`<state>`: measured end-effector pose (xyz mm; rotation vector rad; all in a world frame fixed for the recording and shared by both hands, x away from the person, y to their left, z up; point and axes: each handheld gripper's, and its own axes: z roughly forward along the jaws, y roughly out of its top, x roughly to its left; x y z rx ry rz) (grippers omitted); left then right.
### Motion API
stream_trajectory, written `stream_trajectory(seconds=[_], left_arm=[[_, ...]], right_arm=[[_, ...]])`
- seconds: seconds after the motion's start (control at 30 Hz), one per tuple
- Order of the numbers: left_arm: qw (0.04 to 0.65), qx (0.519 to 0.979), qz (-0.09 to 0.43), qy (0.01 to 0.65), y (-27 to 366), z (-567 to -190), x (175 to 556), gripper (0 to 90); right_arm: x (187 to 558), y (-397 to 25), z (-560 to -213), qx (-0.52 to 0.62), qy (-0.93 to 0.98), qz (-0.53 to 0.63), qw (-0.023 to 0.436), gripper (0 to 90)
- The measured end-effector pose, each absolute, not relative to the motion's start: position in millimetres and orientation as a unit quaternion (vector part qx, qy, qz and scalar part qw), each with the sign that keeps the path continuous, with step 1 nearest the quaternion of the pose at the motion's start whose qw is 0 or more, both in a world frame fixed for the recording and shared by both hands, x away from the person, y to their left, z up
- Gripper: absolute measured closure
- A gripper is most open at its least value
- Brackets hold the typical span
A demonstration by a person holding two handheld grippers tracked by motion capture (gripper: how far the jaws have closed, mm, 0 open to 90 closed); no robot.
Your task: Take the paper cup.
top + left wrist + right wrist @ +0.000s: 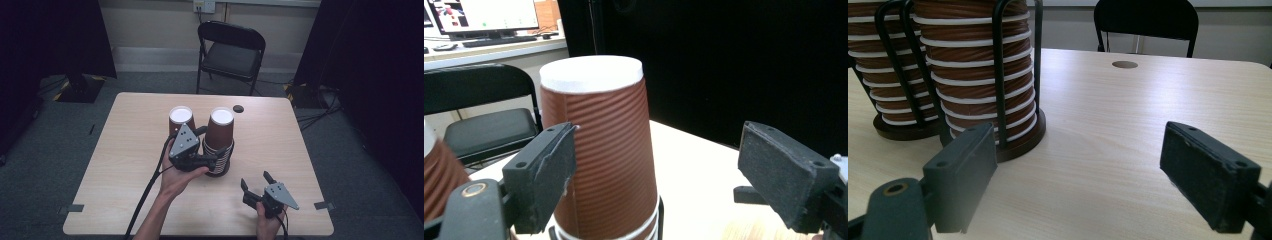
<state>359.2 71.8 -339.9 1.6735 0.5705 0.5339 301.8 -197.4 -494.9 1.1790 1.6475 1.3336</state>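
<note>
Two stacks of upside-down brown ribbed paper cups stand in black wire holders at mid table: a left stack point(181, 119) and a right stack point(220, 131). My left gripper point(206, 147) is up beside the right stack, open. In the left gripper view the top cup point(609, 150) sits between the jaws of the left gripper point(656, 150), close against the left pad point(549, 170) and far from the right one. My right gripper point(257, 182) rests open over bare table at the front right. In the right gripper view the right gripper point(1078, 145) faces the right stack point(978, 65) and the left stack point(888, 75).
A black folding chair point(231, 52) stands beyond the table's far edge. A small round hole point(238, 108) marks the tabletop point(125, 170) behind the right stack. Dark curtains flank the room. A desk with a monitor point(484, 15) shows in the left gripper view.
</note>
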Motion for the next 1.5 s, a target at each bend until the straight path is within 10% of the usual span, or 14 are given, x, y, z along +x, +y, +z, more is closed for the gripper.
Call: stream_trajectory(seconds=[1.5], left_arm=[[0.532, 0.734, 0.288, 0.309, 31, -322, 414, 16.4]], right_arm=[[302, -198, -495, 0.451, 0.639, 0.518, 0.346, 14.3]])
